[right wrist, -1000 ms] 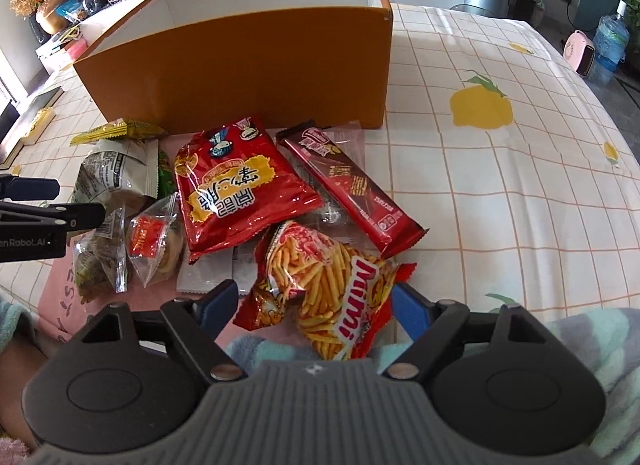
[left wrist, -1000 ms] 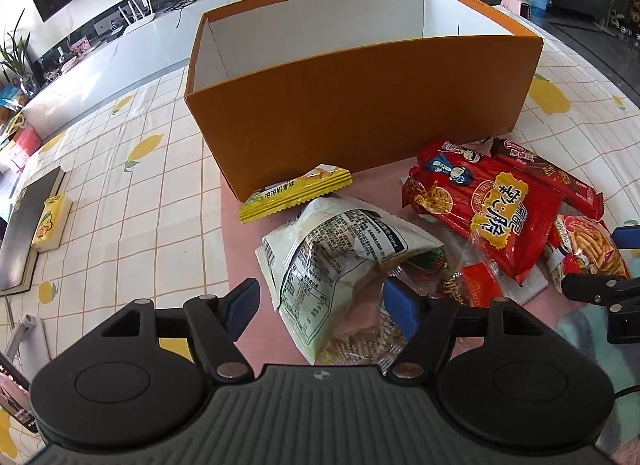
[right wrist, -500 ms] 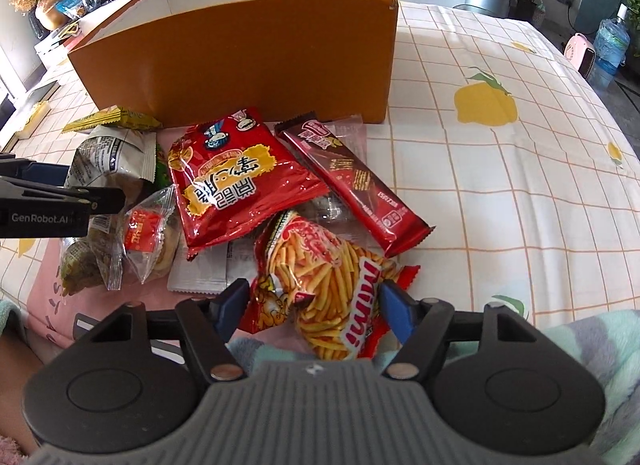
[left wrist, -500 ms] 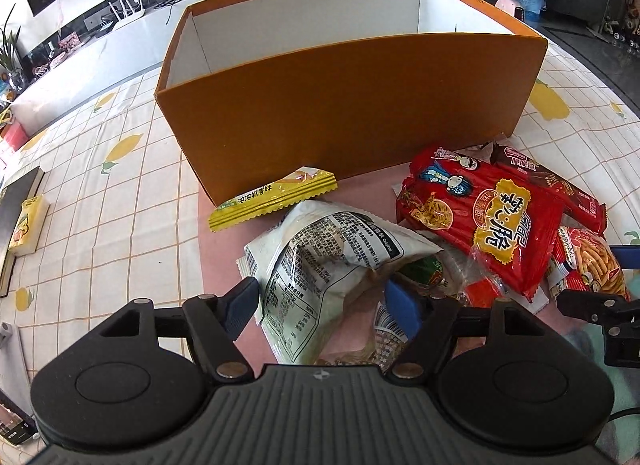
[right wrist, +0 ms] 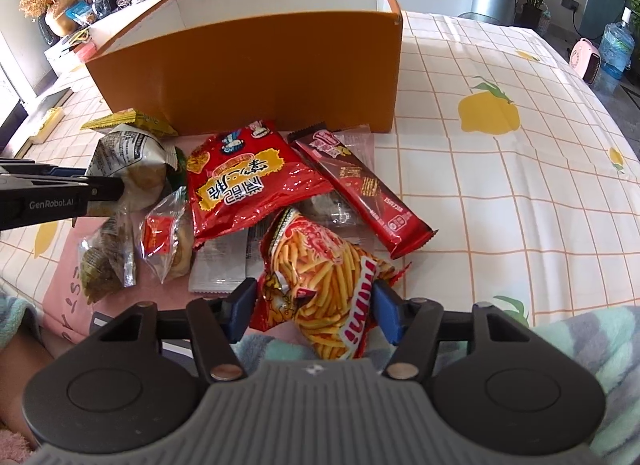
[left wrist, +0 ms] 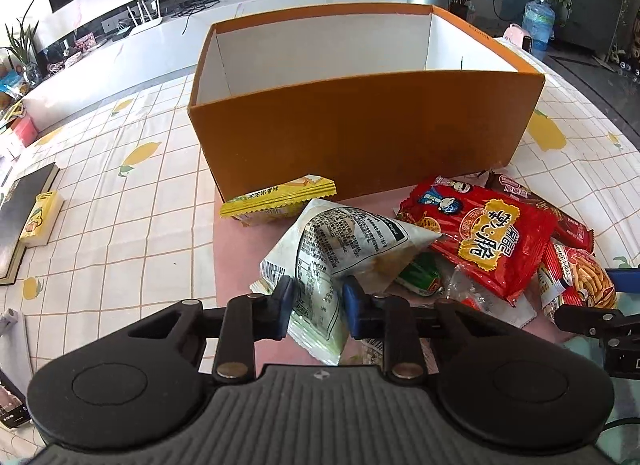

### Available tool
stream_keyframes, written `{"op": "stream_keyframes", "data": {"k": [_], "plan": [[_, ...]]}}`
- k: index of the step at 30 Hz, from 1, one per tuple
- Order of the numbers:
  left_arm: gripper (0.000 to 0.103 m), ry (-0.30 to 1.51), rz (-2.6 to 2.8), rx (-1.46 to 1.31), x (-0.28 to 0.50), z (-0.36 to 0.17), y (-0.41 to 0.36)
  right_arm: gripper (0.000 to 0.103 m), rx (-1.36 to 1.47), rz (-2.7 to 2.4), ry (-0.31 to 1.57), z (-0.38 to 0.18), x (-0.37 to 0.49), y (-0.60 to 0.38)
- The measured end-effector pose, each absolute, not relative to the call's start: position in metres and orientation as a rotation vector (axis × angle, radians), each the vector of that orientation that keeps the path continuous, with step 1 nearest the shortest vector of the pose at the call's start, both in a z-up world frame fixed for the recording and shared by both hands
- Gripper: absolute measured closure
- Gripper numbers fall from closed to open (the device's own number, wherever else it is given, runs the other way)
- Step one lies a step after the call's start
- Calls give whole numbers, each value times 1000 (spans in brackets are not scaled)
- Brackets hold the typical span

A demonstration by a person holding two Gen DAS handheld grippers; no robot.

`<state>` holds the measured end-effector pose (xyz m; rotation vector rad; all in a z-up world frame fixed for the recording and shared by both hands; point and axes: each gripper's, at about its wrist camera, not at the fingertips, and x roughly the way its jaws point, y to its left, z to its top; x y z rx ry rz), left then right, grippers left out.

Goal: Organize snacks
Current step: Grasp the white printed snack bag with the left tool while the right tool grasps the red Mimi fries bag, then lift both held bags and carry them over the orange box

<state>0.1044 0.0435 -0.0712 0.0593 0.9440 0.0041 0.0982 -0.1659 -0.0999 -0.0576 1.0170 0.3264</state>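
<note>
Left tongs point(left wrist: 317, 301) pinching white bag point(left wrist: 344, 241), orange box point(left wrist: 360, 133) interior white, contents unseen

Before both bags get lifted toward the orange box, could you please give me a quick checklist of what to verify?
1. Left gripper pinching the white bag, jaws just closed: ok.
2. Right gripper around the fries bag, jaws just closing; firm grip: cannot tell.
3. Orange box open on top: ok.
4. Box floor free: cannot tell.
5. Yellow packet against the box wall, clear of both grips: ok.
</note>
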Motion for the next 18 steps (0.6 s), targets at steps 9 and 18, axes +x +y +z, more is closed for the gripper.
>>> {"op": "stream_keyframes", "data": {"k": [9, 18], "plan": [[81, 873, -13, 41, 74, -39, 37, 47, -43, 337, 946, -67, 81, -175], [87, 786, -18, 96, 68, 2, 29, 49, -46, 382, 852, -25, 74, -178]]}}
